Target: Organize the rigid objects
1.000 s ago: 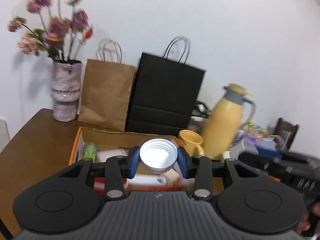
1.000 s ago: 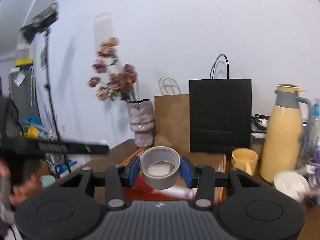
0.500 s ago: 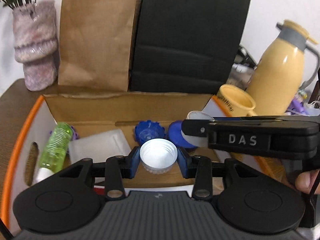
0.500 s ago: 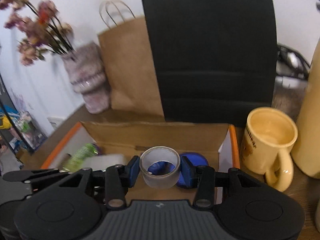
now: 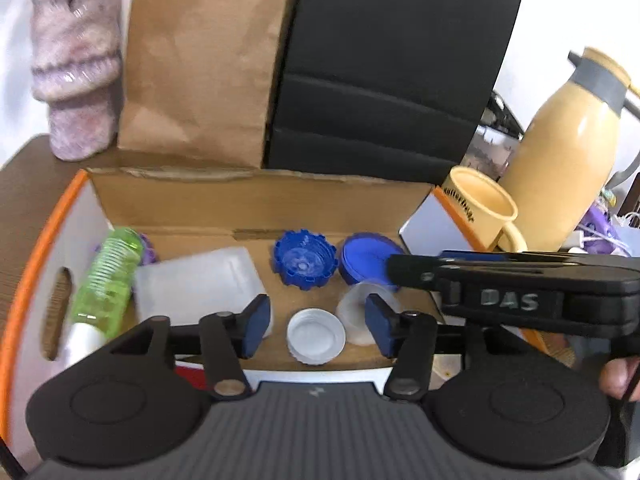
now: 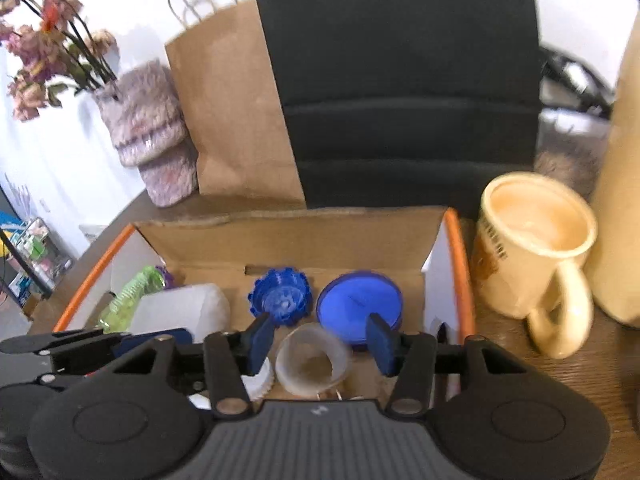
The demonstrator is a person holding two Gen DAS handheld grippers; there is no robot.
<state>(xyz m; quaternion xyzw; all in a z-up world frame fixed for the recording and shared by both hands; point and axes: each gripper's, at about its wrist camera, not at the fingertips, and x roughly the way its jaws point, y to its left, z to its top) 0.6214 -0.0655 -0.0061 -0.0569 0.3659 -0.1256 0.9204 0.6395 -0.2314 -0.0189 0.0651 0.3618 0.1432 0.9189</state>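
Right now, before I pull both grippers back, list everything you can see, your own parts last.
cardboard box: 1, brown with orange rim, centre of table
white cap: 1, white, box floor, between left jaws, untouched
tape roll: 1, translucent grey, box floor, between right jaws, untouched
ridged blue cap: 1, blue, back of box
flat blue lid: 1, blue, right of ridged cap
clear container: 1, frosted, box left-centre
green bottle: 1, green, box left end
mug: 1, cream, right of box
thermos: 1, yellow with grey collar, behind mug
paper bags: brown, black, behind box
vase: 1, pink, far left
left gripper: jaws opening
right gripper: jaws opening
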